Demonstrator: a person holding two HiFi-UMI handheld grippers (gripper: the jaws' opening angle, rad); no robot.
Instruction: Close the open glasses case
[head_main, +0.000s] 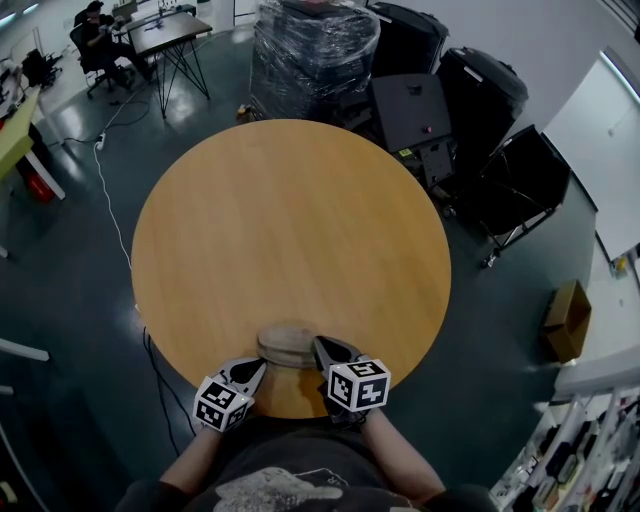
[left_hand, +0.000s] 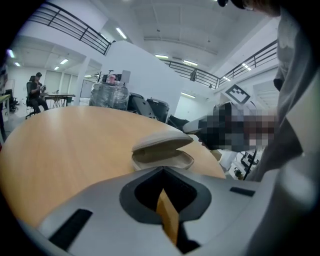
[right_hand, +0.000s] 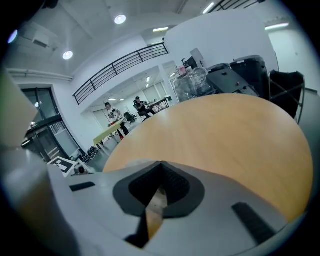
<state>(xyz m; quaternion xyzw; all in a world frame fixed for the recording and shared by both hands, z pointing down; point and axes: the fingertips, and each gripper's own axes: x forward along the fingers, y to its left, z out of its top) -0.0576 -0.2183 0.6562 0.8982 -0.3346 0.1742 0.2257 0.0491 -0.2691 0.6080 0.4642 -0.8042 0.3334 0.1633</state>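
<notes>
Though left gripper (head_main: 256, 368) and right gripper (head_main: 322, 347) flank the case (left_hand: 162, 152), jaws pressed together and empty, the lid's ajar; closing not yet done.

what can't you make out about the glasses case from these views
Inside of the glasses case: left gripper view, the low lid covers it, so glasses or none cannot be told.
How far the lid gapes: head view, the case is blurred.
Nearly all of the case: right gripper view, behind the right tool and its own body.
</notes>
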